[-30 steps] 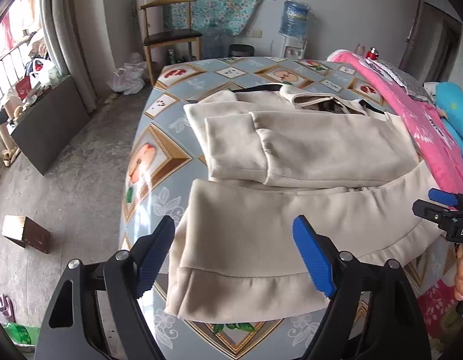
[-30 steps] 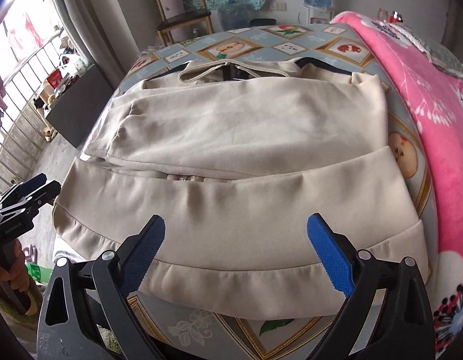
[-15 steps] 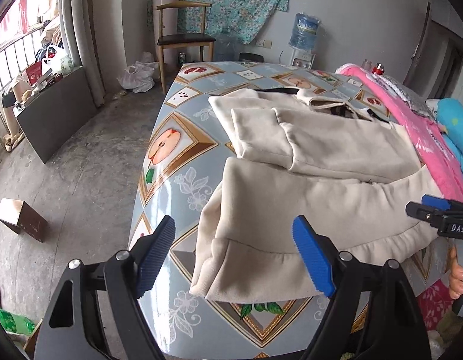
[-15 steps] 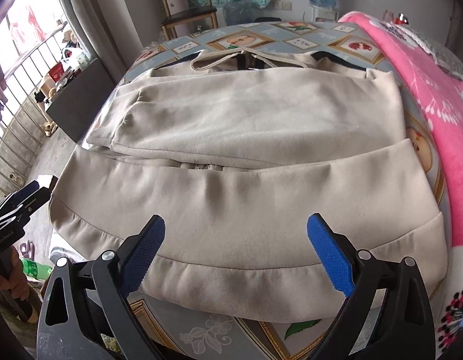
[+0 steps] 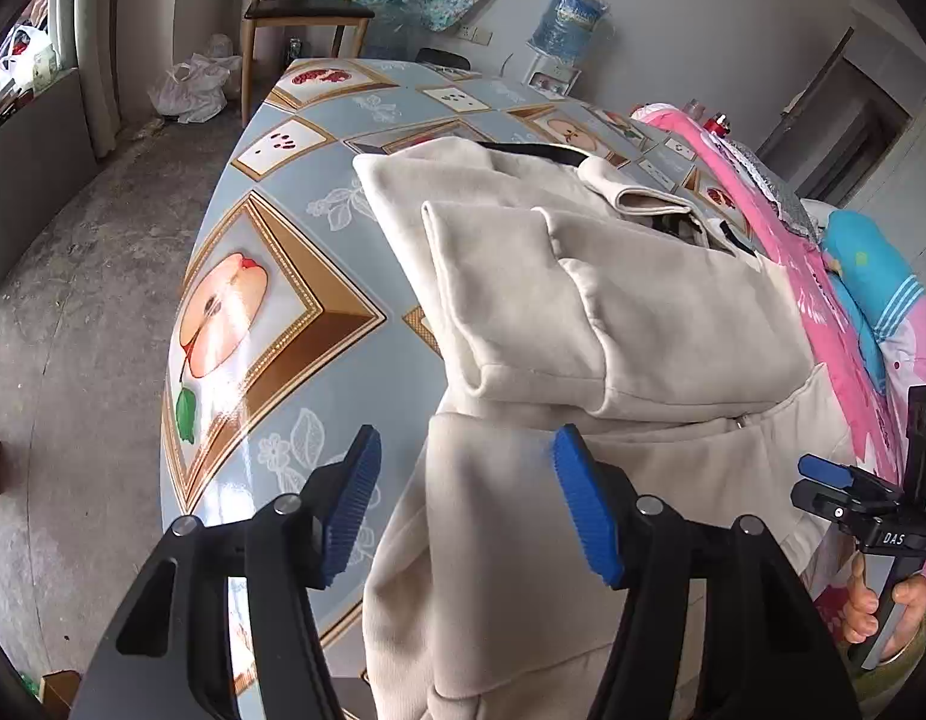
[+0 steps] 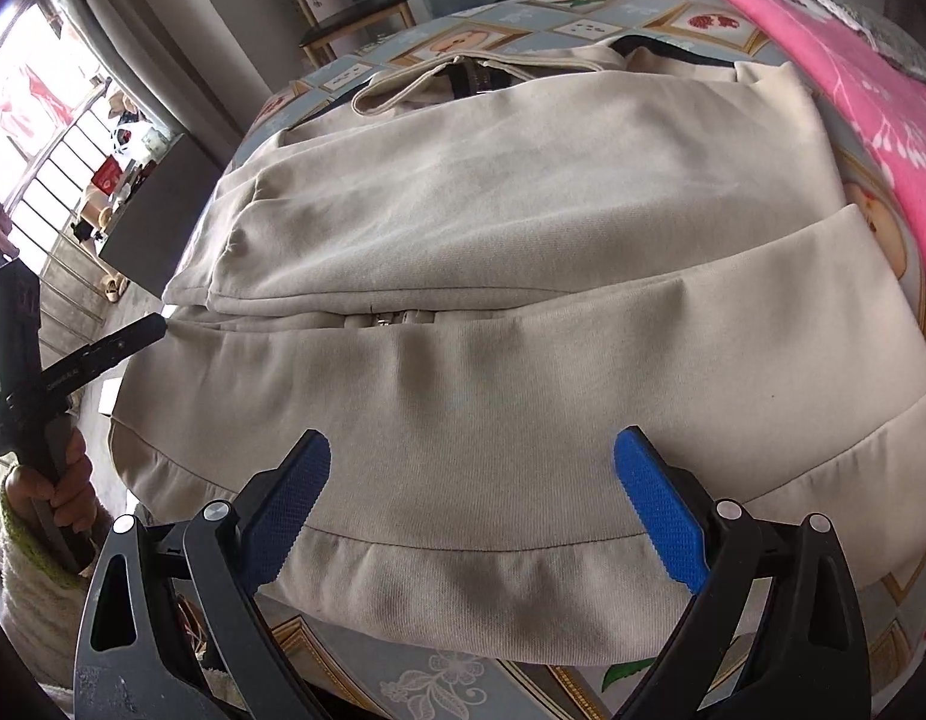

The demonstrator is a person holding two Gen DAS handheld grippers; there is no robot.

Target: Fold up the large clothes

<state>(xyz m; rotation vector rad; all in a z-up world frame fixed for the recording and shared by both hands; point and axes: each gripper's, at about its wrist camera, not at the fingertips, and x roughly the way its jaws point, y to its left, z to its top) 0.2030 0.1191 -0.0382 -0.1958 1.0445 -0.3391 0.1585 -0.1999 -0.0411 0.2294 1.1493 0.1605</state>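
Note:
A large beige jacket (image 5: 613, 312) lies on the fruit-patterned table (image 5: 271, 300), its sleeves folded across the body. It fills the right wrist view (image 6: 493, 228). My left gripper (image 5: 463, 504) is open, its blue pads either side of the jacket's left hem corner, which hangs over the table edge. My right gripper (image 6: 472, 510) is open, just above the hem band (image 6: 463, 588) at the near edge. The right gripper also shows in the left wrist view (image 5: 847, 492), and the left gripper shows at the jacket's left side in the right wrist view (image 6: 157, 324).
A pink blanket (image 6: 853, 78) lies along the table's right side. A wooden chair (image 5: 307, 6) and a water dispenser (image 5: 568, 24) stand beyond the far end. Bare concrete floor (image 5: 73, 252) is on the left, with a dark cabinet (image 6: 157, 210) by the railing.
My left gripper has moved forward and down to the jacket's left hem corner. My right gripper has moved closer over the hem. Both stay open.

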